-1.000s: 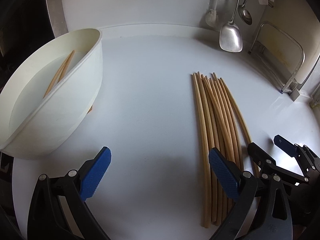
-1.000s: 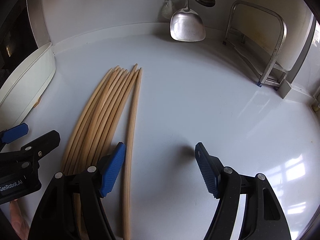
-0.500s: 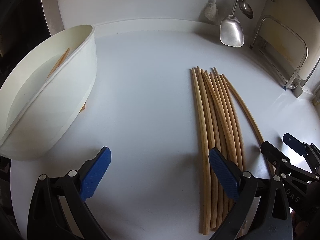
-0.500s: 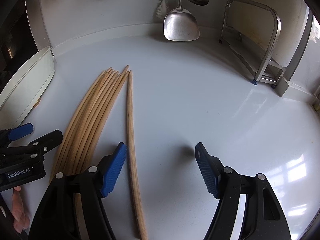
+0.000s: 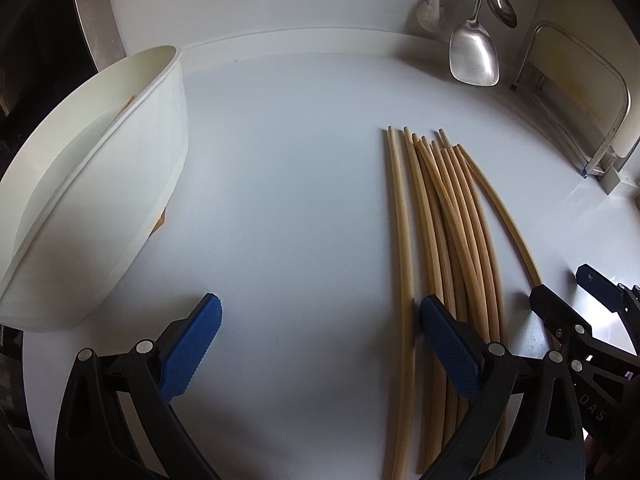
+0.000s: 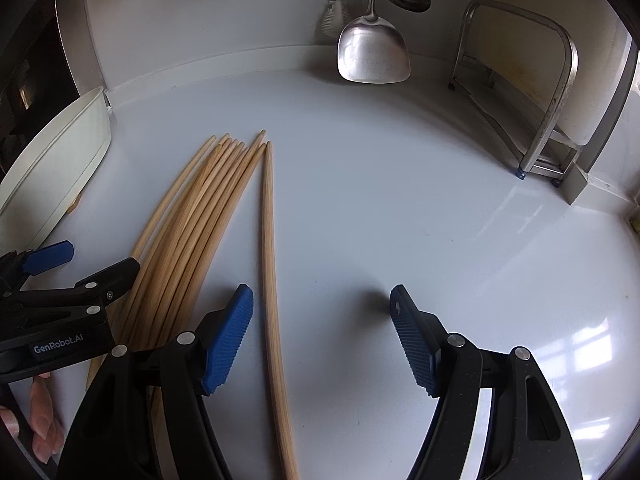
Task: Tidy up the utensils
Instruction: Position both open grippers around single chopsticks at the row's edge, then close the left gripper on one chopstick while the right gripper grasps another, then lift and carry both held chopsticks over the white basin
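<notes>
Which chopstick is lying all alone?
Find the white counter and the bunch of long bamboo chopsticks on it. On the bunch's right lies one pale bamboo chopstick. A bare gap parts it from the rest.

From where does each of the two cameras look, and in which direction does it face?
Left wrist view: sits on the left gripper, facing forward and down at the white counter, white oval plastic tub and pale wooden chopsticks; its open blue-padded fingers show, and the right gripper beside them.
Right wrist view: sits on the right gripper, facing forward and down; one chopstick lies apart between its open fingers; the left gripper and a hand show.
Shared: chopsticks, tub, hanging steel spatula, metal rack.
</notes>
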The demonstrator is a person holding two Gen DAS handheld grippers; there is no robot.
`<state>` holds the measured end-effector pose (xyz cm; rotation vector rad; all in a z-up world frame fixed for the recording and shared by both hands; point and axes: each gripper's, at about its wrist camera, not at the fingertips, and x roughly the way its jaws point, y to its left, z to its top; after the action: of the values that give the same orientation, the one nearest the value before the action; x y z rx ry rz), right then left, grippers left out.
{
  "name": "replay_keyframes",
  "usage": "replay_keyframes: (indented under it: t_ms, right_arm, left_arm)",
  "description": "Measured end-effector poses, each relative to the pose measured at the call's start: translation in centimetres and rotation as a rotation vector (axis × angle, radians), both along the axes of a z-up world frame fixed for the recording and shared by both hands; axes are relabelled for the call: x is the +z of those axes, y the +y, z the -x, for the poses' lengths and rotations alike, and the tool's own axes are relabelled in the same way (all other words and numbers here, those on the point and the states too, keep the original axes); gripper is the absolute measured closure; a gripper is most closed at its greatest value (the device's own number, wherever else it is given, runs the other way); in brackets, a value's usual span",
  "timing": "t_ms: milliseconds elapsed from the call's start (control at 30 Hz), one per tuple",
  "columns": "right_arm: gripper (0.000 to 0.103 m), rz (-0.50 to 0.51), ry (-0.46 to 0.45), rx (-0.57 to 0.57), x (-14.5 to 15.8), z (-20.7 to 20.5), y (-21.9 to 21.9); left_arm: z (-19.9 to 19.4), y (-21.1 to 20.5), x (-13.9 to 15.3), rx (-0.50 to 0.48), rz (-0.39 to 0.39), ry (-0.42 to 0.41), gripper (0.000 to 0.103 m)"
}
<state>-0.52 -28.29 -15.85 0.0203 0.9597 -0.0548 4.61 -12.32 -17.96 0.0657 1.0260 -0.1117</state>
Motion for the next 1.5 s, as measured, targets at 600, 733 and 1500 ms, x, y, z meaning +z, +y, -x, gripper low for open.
replay_keyframes:
  t_ms: [600, 733, 1500]
  right_arm:
    - [0.082, 0.023, 0.018, 0.095, 0.4, -1.2, 1.7]
    - [0.097, 0.053, 0.017, 0.106, 0.5, -1.2, 2.2]
    - [0.097, -0.077, -0.009, 0.026, 8.5, -0.9, 3.5]
  left_arm:
    - [0.1, -1.0, 0.9, -0.056, 0.009, -0.026, 0.049]
    - [0.4, -1.6, 1.1, -0.102, 0.015, -0.029, 0.092]
    - [1.3, 5.3, 11.1, -0.126, 0.078, -0.049, 0.096]
